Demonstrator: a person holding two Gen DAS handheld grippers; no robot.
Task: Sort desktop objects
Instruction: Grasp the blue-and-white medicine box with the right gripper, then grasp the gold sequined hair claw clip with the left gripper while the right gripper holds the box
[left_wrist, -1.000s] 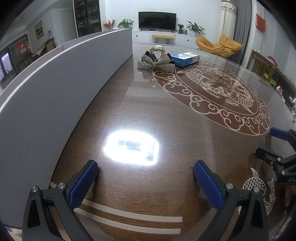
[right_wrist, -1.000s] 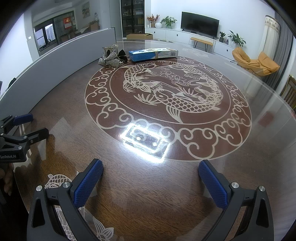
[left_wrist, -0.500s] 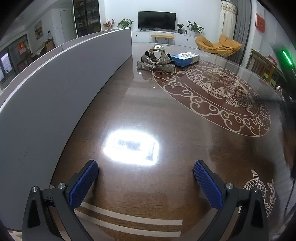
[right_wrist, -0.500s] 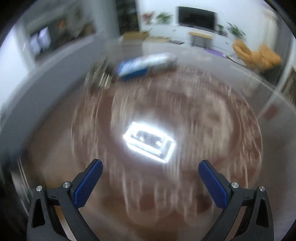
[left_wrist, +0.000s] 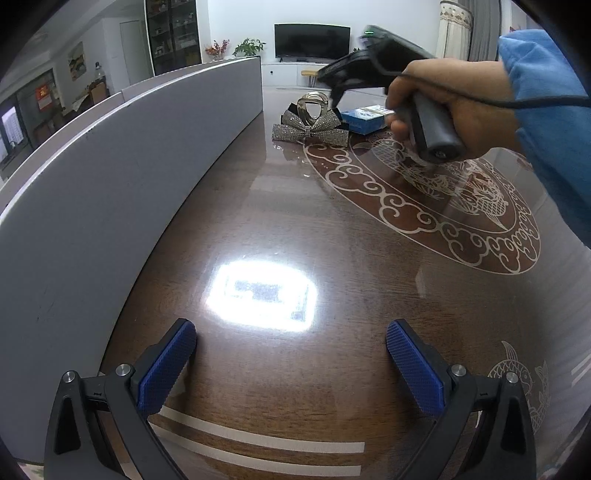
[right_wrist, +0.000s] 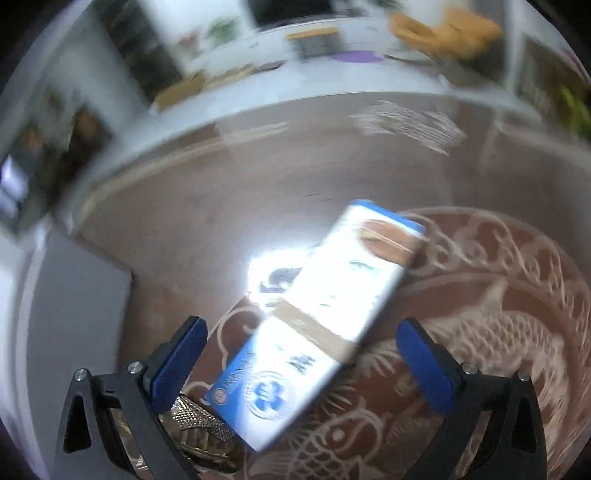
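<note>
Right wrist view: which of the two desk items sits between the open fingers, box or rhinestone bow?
The blue and white box. It lies flat between the open right gripper fingers, untouched. The rhinestone bow pokes out beside the left finger.

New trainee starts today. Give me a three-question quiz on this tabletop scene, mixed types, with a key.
1. True or false: the right gripper is shut on the blue and white box.
2. Multiple choice: the rhinestone bow clip lies (A) beside the box, (B) on top of the box, (C) between the left gripper's fingers.
3. Fill in: the left gripper hovers open over bare ___.

Key: 1 false, its fingers stand wide with the box between them. 2 A. 3 table.
</note>
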